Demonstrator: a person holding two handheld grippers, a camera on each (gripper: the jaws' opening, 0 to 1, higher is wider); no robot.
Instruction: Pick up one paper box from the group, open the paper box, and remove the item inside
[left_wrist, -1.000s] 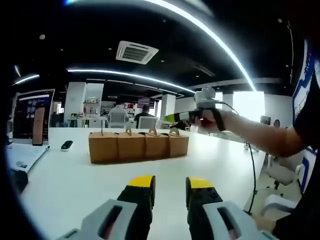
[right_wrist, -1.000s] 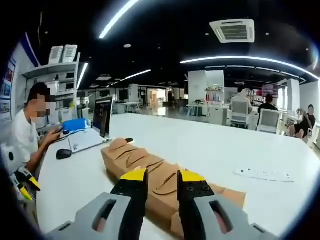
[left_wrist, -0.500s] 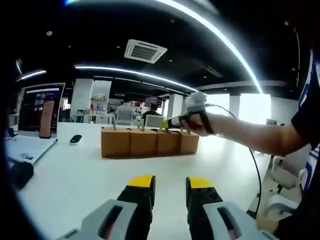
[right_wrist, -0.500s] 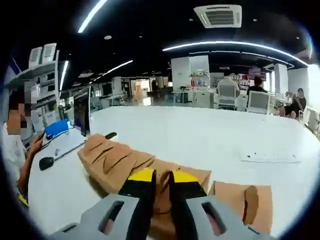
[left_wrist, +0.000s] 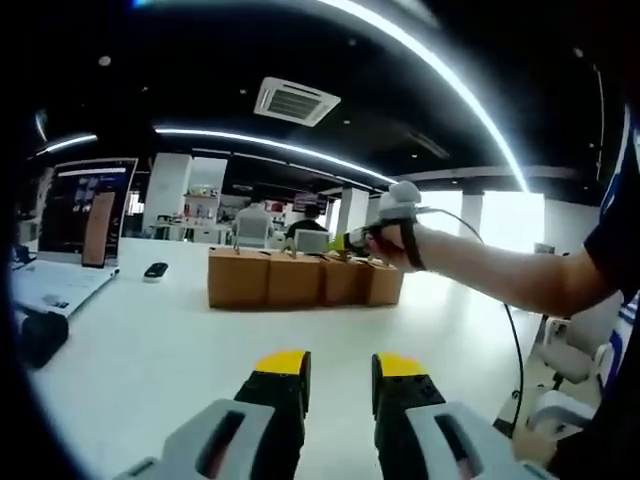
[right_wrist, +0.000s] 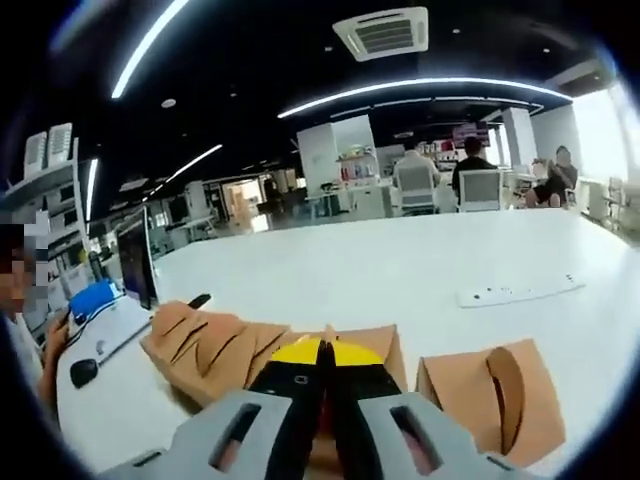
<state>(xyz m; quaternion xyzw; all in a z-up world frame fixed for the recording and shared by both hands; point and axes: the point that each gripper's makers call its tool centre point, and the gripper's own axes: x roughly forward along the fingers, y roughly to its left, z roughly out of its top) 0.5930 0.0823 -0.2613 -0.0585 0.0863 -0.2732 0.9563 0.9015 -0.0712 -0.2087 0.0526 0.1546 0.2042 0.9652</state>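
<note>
1. Left claw (left_wrist: 340, 372): jaws parted with a clear gap, nothing between them, held above the white tabletop (left_wrist: 160, 350) well short of the boxes.
2. Row of brown paper boxes (left_wrist: 305, 281) stands upright mid-tabletop in the left gripper view, sides touching, small handle tabs up.
3. Same view: a person's hand (left_wrist: 388, 246) carries the right claw (left_wrist: 342, 242) at the far right end of the row, tip at the top of the end box.
4. Right claw, own view (right_wrist: 322, 352): yellow-tipped jaws pressed together, clenched on the top handle flap of one paper box (right_wrist: 375, 344). How much flap is pinched is hidden by the jaws.
5. Left of the gripped box, further boxes (right_wrist: 205, 335) in a touching line; to its right, one separate box (right_wrist: 490, 392), a gap between them.
6. Laptop (left_wrist: 75, 225), open, at the tabletop's left end, with a dark mouse (right_wrist: 84, 371) beside it.
7. White power strip (right_wrist: 520, 292) lies on the tabletop beyond the boxes, well apart.
</note>
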